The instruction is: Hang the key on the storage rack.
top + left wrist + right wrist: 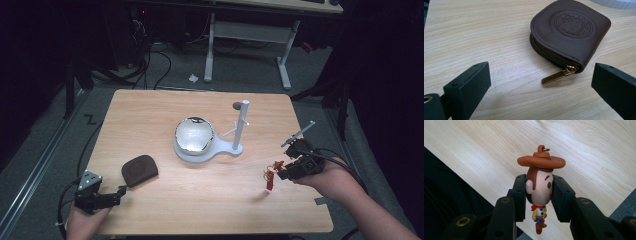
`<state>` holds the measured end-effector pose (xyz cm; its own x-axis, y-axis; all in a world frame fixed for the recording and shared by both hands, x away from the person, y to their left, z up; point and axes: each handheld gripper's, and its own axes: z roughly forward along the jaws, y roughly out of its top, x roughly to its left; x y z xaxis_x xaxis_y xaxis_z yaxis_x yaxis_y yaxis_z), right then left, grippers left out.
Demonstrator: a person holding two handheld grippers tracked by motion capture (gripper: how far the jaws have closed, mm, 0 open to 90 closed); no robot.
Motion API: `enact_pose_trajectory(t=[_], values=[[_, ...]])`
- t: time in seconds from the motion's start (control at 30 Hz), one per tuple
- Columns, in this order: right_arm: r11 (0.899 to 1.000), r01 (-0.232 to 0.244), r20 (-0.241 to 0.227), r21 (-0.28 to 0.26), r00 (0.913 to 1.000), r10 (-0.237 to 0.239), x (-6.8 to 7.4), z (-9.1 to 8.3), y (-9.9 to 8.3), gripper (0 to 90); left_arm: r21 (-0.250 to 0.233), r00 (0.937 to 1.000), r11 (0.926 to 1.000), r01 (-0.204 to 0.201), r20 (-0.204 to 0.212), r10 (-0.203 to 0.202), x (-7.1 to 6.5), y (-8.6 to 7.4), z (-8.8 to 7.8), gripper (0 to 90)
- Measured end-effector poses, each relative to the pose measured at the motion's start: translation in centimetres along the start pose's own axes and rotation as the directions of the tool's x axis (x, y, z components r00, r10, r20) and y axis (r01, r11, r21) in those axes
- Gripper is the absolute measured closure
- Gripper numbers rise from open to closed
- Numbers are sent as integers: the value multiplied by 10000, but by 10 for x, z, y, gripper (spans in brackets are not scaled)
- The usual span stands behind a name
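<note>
Grip of right gripper (pixel 539 192) was clamped on small cowboy figurine w/ brown hat (pixel 539 182); should be kept firm & level. Left gripper (pixel 541 85) was held open nr brown leather zip pouch (pixel 571 32).

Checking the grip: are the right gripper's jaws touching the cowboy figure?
Touching. The right gripper view shows the right gripper with both pads pressed against the cowboy figure's head.

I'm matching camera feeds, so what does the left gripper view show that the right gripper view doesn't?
Left gripper view: a brown zipped pouch with an embossed round emblem and gold zip pull, lying between open jaws, untouched.

Right gripper view: a cowboy figurine in an orange hat, its head clamped by the right hand-held gripper.

Both: the light wooden table and black jaws.
</note>
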<state>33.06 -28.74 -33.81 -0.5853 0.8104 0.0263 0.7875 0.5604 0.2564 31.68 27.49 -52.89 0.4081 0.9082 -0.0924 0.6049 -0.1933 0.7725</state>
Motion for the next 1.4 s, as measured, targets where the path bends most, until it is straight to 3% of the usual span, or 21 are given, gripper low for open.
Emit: enact_pose_trajectory(t=[0.43,0.9,1.4], values=[[9995,327,-57,-49,9994,-328,3,-6,22,669,-32,10000,10000,1,56,-1,0,0,0,31],[9985,367,275,-396,9990,-356,2,-26,50,669,-88,9999,9999,77,119,-76,1,-1,-1,33],[9940,801,521,-745,9957,-763,3,-42,83,669,-82,9998,9999,111,175,-110,3,0,0,33]])
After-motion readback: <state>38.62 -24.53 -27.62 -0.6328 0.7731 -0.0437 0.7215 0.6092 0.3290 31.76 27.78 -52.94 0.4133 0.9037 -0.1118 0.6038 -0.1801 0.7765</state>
